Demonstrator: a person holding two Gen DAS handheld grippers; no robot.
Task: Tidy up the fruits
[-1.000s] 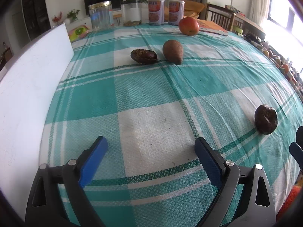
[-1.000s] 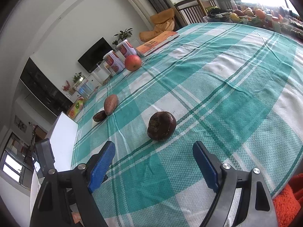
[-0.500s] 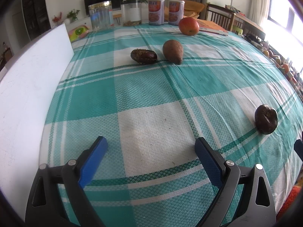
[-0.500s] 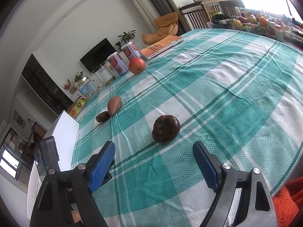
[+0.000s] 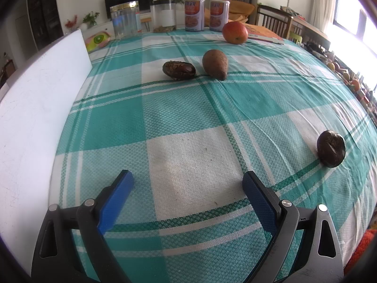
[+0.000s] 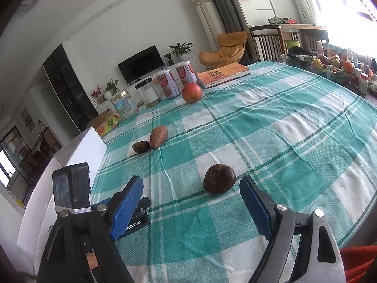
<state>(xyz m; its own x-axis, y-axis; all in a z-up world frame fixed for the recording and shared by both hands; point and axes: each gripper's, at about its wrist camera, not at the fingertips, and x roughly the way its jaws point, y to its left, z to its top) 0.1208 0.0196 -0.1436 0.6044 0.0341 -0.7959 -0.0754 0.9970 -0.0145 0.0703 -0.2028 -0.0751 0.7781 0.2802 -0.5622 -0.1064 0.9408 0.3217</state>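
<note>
On the green checked tablecloth (image 5: 188, 108) lie a red apple (image 5: 235, 33) at the far side, then a brown pointed fruit (image 5: 215, 64) beside a dark oval fruit (image 5: 179, 70). A round dark fruit (image 5: 331, 151) rests alone near the right. My left gripper (image 5: 187, 179) hovers open over bare cloth, nothing between its blue pads. In the right wrist view, my right gripper (image 6: 191, 184) is open; the round dark fruit (image 6: 219, 181) lies on the cloth just beyond its fingertips, untouched. The apple (image 6: 191, 93), brown fruit (image 6: 158, 137) and oval fruit (image 6: 141, 146) lie farther off.
A white board (image 5: 35, 99) stands along the table's left edge. Two cans (image 5: 194, 15) and clear jars (image 5: 123, 18) line the far edge, with an orange book (image 6: 223, 74) beside them. A fruit basket (image 6: 329, 68) sits at the far right. The left gripper's body (image 6: 70, 188) is close on the left.
The right wrist view has risen and rolled toward level, so the round dark fruit now sits lower, between its fingertips. The right gripper's blue finger left the left view's edge. The left gripper stayed still.
</note>
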